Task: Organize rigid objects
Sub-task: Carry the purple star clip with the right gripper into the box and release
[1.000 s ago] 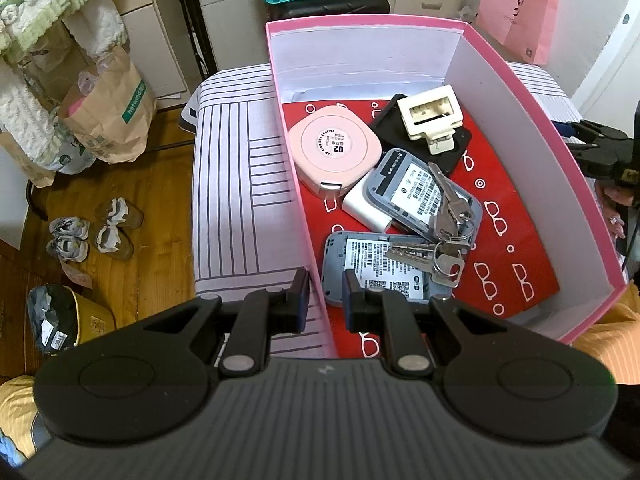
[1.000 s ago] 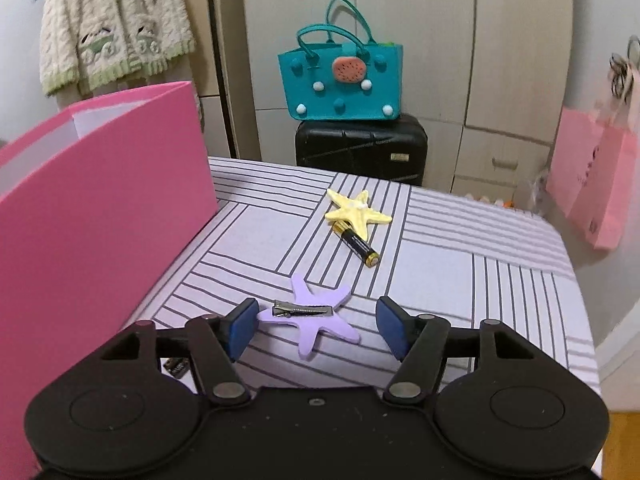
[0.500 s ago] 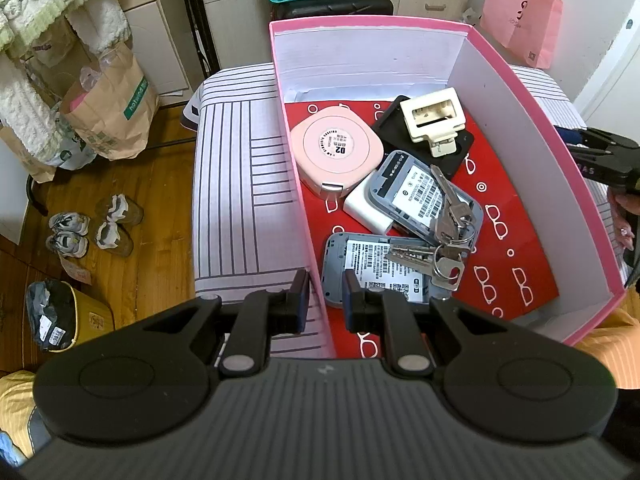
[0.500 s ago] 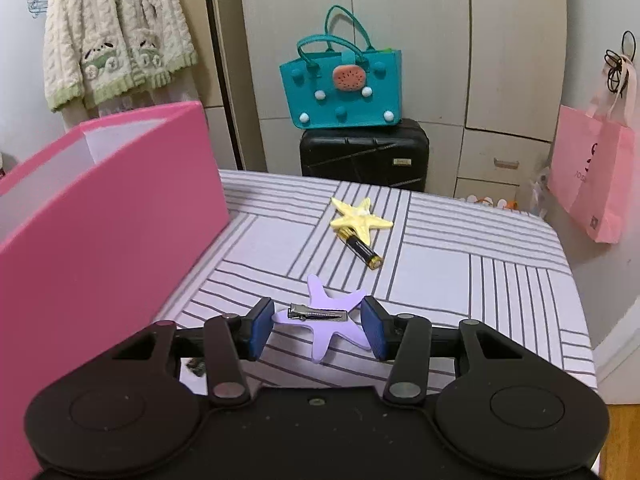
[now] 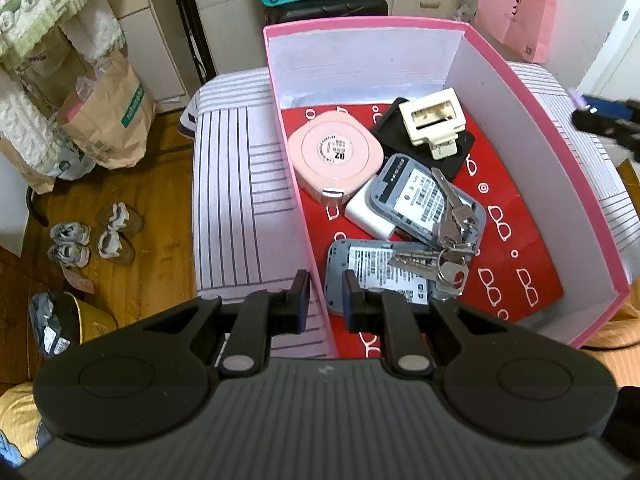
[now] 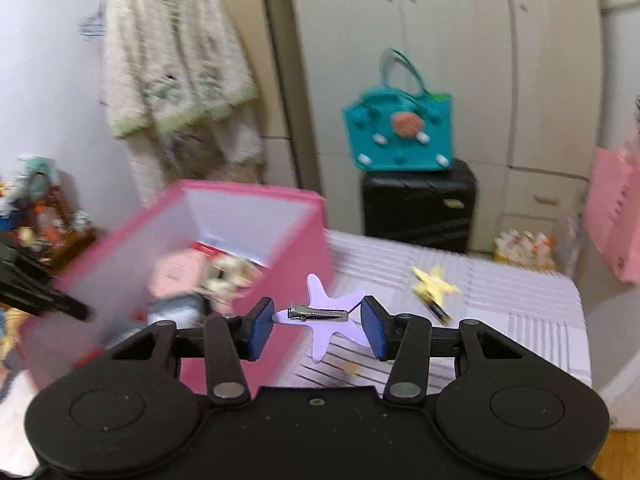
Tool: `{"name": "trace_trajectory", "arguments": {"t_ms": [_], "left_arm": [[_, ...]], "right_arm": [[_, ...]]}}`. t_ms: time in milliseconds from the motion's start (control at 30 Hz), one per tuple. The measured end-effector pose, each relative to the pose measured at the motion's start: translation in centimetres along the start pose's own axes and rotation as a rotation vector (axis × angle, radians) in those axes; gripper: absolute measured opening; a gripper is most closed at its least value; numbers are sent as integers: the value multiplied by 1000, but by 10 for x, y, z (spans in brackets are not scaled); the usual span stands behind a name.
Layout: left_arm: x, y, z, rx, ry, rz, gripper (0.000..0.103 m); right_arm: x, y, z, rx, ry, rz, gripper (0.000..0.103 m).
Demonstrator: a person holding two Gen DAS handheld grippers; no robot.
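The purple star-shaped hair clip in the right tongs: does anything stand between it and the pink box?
Only the box's near pink wall, beside the purple star-shaped hair clip; the clip must pass over its rim.

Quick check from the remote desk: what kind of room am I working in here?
Most likely a bedroom at home. A knitted cardigan hangs beside built-in wardrobe doors, a black suitcase stands against them, and small shoes lie on the wooden floor.
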State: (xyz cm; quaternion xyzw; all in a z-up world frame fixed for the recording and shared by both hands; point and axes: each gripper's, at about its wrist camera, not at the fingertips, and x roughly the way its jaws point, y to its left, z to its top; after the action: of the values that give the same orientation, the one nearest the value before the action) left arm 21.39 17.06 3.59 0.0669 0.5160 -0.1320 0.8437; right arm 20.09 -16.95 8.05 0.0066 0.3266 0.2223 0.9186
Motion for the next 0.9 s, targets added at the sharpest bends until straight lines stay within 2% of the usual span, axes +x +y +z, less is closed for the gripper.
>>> {"name": "trace_trajectory", "arguments": {"t_ms": [167, 233, 400, 600, 733, 900], "left_arm": [[-2, 0, 0, 12, -25, 13, 13], [-3, 3, 0, 13, -33, 14, 10], [-3, 4, -1, 25, -44, 5, 10], [-3, 5, 0, 25, -41, -5, 11], [-3, 7, -2, 17, -46, -12, 11], [-3, 9, -2, 6, -51, -19, 11]], "right_arm": [[-1, 31, 29, -24, 38, 128, 53], [10, 40, 38, -16, 77, 176, 53], [46, 66, 51, -13, 160, 257, 53], [96, 99, 62, -55, 257, 271, 53], [134, 111, 68, -72, 327, 250, 53], [166, 122, 68, -109, 365, 214, 53]]}}
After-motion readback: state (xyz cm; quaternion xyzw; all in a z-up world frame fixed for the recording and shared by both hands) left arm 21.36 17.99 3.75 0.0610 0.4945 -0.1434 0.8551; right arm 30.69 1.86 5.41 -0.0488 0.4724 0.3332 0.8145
